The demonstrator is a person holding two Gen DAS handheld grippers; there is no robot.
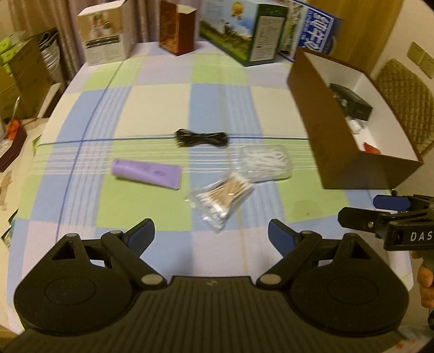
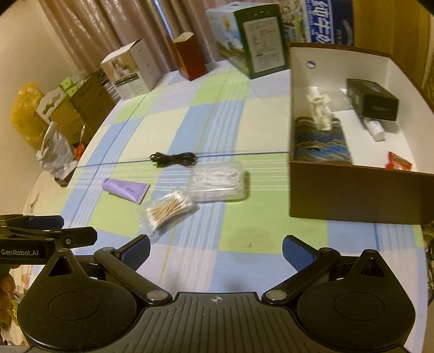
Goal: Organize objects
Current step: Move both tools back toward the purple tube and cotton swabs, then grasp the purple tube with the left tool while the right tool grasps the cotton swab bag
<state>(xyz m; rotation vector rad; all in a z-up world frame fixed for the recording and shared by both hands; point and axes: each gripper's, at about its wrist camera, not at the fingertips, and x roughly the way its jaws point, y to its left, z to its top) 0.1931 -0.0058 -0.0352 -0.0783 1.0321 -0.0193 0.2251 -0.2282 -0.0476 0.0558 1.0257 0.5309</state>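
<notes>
On the checked tablecloth lie a purple tube (image 1: 146, 173) (image 2: 125, 189), a coiled black cable (image 1: 201, 138) (image 2: 173, 159), a bag of wooden cotton swabs (image 1: 221, 198) (image 2: 169, 209) and a clear box of white swabs (image 1: 267, 162) (image 2: 218, 181). A brown open box (image 1: 309, 114) (image 2: 352, 187) stands at the right and holds a black box, a small bottle and other items. My left gripper (image 1: 211, 236) is open and empty, just short of the swab bag. My right gripper (image 2: 215, 251) is open and empty, near the table's front edge; it also shows in the left wrist view (image 1: 363, 211).
Cartons stand along the table's far edge: a white one (image 1: 107, 35), a dark red one (image 1: 177, 25), a green one (image 1: 244, 35) and a blue one (image 1: 317, 30). Cardboard boxes and bags sit off the table's left side (image 2: 67, 108). A chair (image 1: 407, 95) stands behind the brown box.
</notes>
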